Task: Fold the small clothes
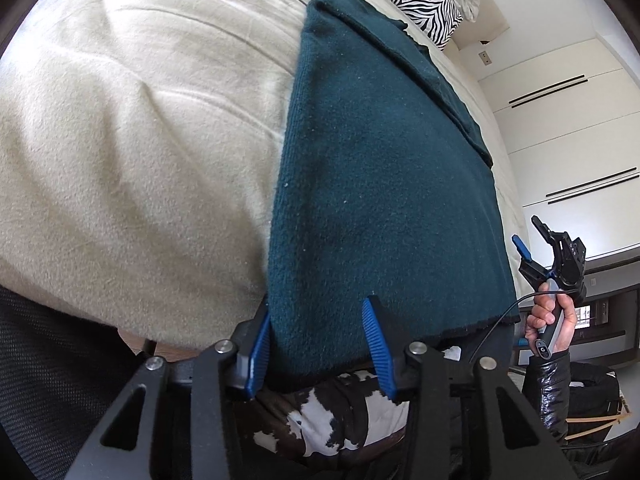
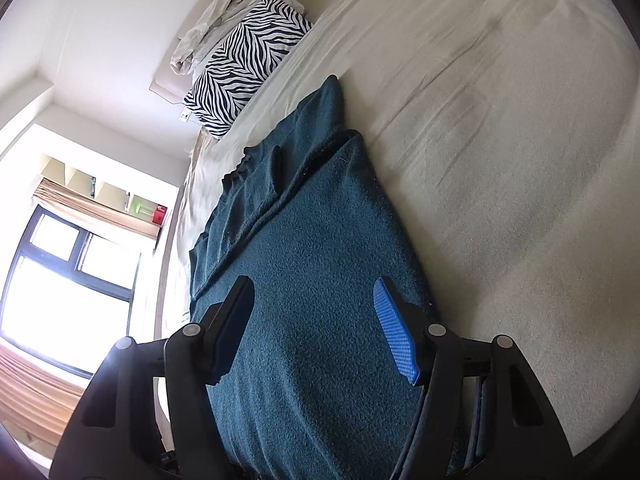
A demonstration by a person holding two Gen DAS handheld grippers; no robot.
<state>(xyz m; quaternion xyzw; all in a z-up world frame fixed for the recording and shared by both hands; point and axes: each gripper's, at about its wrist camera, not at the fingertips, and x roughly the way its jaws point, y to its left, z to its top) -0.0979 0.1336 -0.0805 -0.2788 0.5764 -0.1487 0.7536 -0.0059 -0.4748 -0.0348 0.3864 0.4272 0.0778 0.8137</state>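
1. Left gripper (image 1: 318,346), at 6 o'clock, gapes wide over the near hem of the teal garment (image 1: 376,184), gripping nothing, likely ready to pinch.
2. Right gripper (image 2: 316,330), equally wide and empty, hovers above the garment, which lies part-folded lengthwise on the cream bedspread (image 2: 500,128) toward 12 o'clock.

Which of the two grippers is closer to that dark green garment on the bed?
Left. The left gripper sits open right at the green garment's near hem, which lies between its fingers. The right gripper is lifted off beyond the garment's side edge, open.

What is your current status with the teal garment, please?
Left gripper open, right gripper open. Dark teal fleece garment partly folded on cream bed. No obstruction.
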